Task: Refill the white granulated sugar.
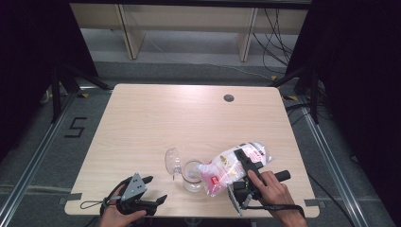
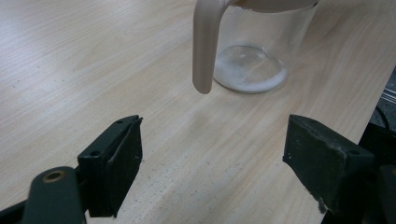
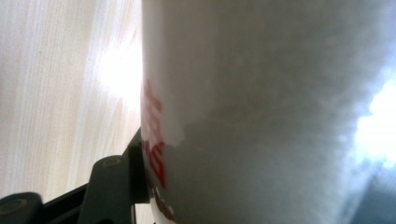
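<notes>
A clear jug [image 1: 191, 176] stands near the table's front edge, its hinged lid [image 1: 172, 161] flipped open to the left. In the left gripper view the jug's handle [image 2: 205, 46] faces me and a thin layer of white powder [image 2: 250, 70] covers its bottom. My right gripper [image 1: 243, 163] is shut on a clear bag [image 1: 231, 165] of white powder with red print. The bag is tilted, its lower end at the jug's mouth. The bag [image 3: 261, 116] presses against one finger [image 3: 112, 186]. My left gripper [image 1: 156, 188] rests open at the front left, apart from the jug, nothing between its fingers [image 2: 116, 163].
The wooden table [image 1: 156, 123] has a dark cable hole [image 1: 229, 98] at the back right. Its front edge runs just below both hands. Black stand legs [image 1: 61, 90] and cables [image 1: 279, 42] flank the table on the floor.
</notes>
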The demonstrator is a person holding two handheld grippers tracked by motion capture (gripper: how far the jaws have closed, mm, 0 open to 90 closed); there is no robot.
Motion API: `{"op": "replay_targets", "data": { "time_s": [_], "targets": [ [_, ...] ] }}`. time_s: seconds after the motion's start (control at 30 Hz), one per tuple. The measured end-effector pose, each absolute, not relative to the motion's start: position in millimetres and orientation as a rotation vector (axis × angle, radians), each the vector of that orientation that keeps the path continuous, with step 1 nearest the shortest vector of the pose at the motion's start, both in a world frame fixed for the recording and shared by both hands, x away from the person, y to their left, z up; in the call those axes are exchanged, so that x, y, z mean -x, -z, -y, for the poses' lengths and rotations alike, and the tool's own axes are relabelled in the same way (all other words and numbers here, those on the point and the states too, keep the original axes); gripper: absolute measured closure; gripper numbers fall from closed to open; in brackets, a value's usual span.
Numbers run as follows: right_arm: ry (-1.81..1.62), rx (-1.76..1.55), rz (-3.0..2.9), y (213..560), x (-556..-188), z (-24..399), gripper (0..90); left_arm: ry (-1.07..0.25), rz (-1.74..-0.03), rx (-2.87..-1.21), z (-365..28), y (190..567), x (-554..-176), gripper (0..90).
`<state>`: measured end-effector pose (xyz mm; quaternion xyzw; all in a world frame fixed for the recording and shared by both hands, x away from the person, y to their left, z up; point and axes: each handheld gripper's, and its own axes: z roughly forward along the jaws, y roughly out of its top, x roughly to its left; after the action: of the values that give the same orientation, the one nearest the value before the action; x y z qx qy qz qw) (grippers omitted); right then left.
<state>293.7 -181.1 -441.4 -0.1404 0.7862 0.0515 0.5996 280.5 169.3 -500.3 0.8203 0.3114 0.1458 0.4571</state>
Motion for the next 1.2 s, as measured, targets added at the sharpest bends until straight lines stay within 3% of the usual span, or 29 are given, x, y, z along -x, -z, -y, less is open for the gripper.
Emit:
{"op": "replay_targets", "data": {
  "time_s": [1.2],
  "targets": [
    [-0.125,0.287,-1.839,443.3,-293.6,182.1,43.3,-0.377,-0.779,-2.013,-170.4,501.5,-282.4,19.1]
  ]
}}
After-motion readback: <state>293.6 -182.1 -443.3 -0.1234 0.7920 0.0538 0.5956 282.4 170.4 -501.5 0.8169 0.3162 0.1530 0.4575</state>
